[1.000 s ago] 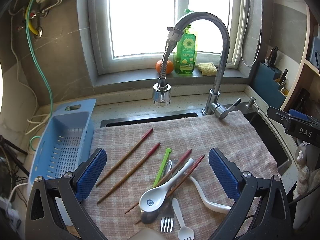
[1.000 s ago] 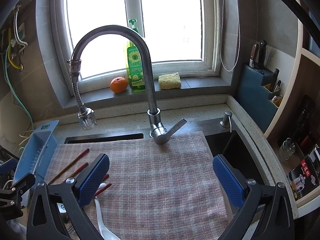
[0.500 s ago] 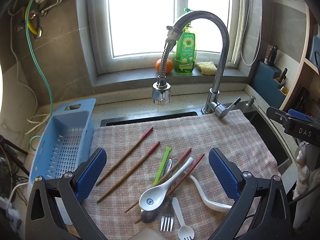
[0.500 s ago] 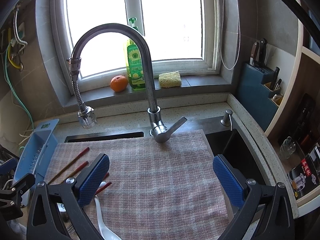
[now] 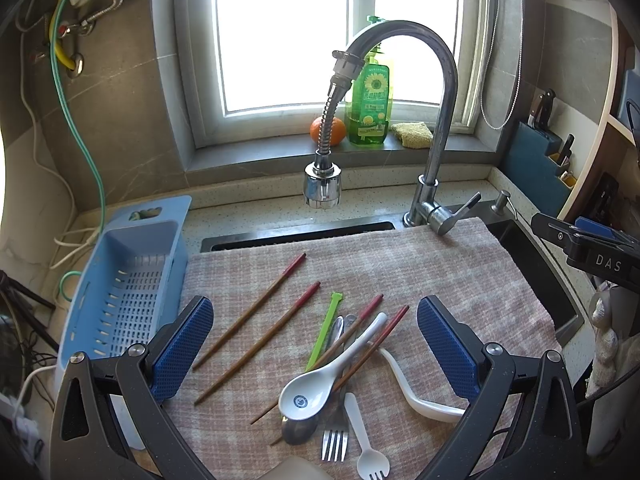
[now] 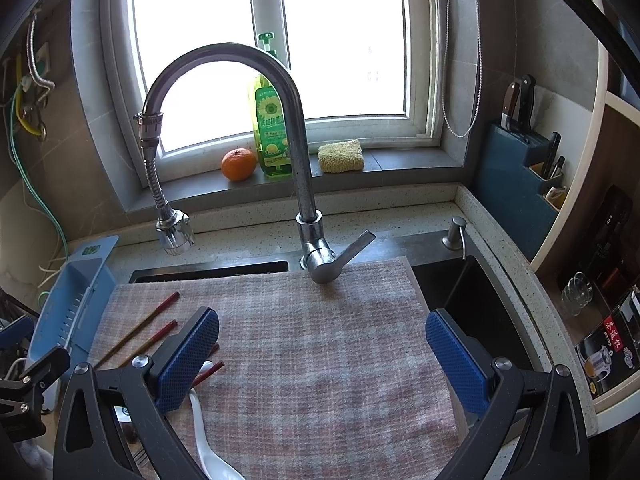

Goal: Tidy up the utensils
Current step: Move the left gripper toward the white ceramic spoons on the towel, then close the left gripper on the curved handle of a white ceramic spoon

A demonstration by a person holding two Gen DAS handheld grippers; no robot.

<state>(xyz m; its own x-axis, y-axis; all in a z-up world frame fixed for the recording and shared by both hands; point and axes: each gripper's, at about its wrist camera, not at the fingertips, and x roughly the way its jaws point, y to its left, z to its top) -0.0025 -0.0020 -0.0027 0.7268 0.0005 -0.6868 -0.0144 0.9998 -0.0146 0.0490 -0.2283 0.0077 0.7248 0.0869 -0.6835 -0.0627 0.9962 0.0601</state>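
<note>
Kitchen sink under a bright window, with a pink checked cloth (image 5: 420, 280) spread flat over most of the basin as the work surface.

Both tongs hover above it, spread wide with nothing between the blue textured pads. The left gripper (image 5: 316, 354) sits right over the utensil pile; the right gripper (image 6: 322, 354) is over a bare stretch of cloth, with the pile off by its left finger.

The pile, counted from the left view:
- four wooden chopsticks (image 5: 250, 312) with red tips, two lying apart to the left, two crossing through the heap
- one white ceramic soup spoon (image 5: 320, 384) with a blue mark in the bowl, lying on top
- a second white spoon (image 5: 412, 392) with a curved handle, just to the right
- one metal spoon (image 5: 300, 430) and one metal fork (image 5: 335, 436) underneath
- one small white plastic fork (image 5: 366, 440)
- one thin green plastic stick (image 5: 324, 330)

Left of the cloth is a light blue slotted plastic drain basket (image 5: 128, 292), nothing in it that I can see. A curved steel faucet (image 5: 436, 120) with a flexible hose head arches over the back. On the sill: an orange (image 6: 239, 164), a green dish soap bottle (image 6: 272, 132), a yellow sponge (image 6: 341, 155). A dark blue knife block (image 6: 516, 160) with several knives stands on the right.
</note>
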